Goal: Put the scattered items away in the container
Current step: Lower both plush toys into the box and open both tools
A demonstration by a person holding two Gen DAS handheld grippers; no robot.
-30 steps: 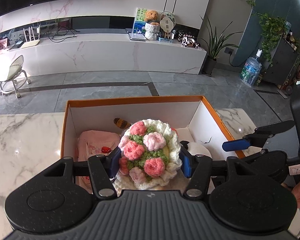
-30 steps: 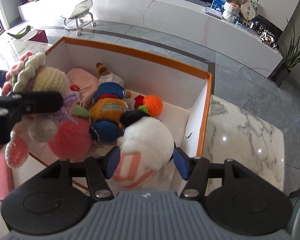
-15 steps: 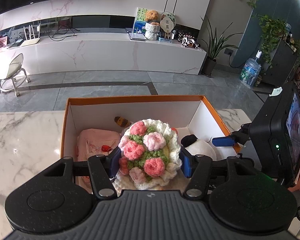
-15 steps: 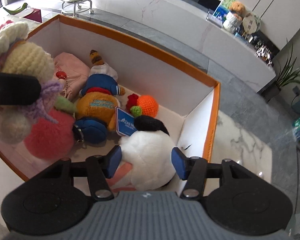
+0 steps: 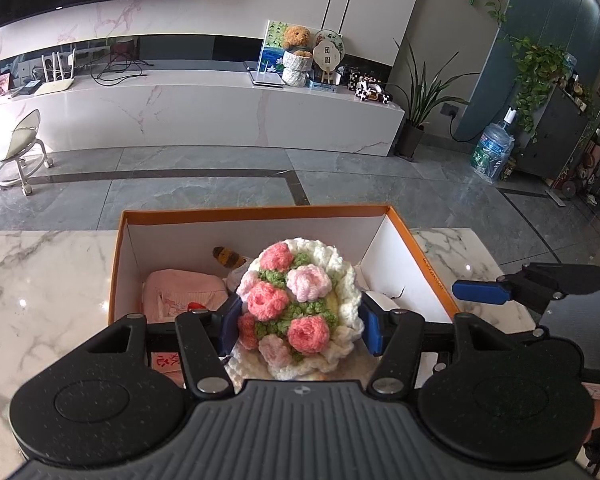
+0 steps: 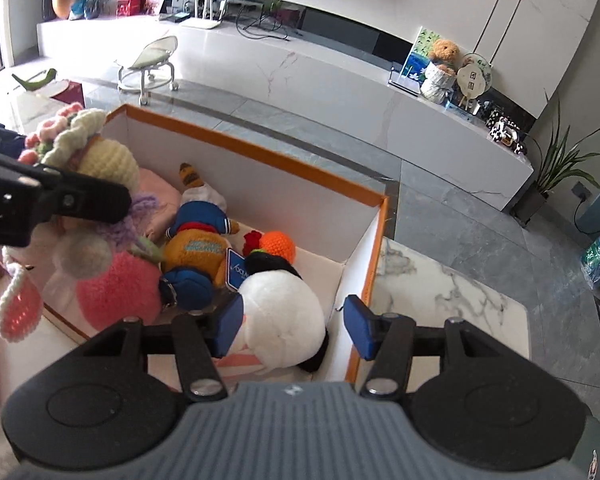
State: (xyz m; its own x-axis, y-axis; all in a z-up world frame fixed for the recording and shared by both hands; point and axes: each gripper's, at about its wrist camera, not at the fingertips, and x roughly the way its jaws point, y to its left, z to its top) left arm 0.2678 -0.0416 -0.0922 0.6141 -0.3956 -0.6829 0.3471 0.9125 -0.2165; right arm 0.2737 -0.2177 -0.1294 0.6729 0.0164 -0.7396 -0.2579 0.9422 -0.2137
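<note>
The left tongs (image 5: pixel 300 322) pinch a crocheted doll (image 5: pixel 300 300) by its flowered head at the lower middle of the frame, holding it over the near edge of the orange-rimmed box (image 5: pixel 260 213). The right tongs (image 6: pixel 294 326) stand spread at the bottom middle, their left pad just beside a white plush toy (image 6: pixel 280 312) lying in the box's right corner. Beyond it, toward the centre, lie a brown stuffed figure (image 6: pixel 198 246) and an orange ball (image 6: pixel 278 244), with a pink pouch (image 5: pixel 184 294) at the box's left.

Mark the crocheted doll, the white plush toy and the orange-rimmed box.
crocheted doll (image 5: pixel 296 304), left wrist view, on its flowered hat.
white plush toy (image 6: pixel 280 312), right wrist view, on its round white body.
orange-rimmed box (image 6: pixel 260 158), right wrist view, on the far rim.
</note>
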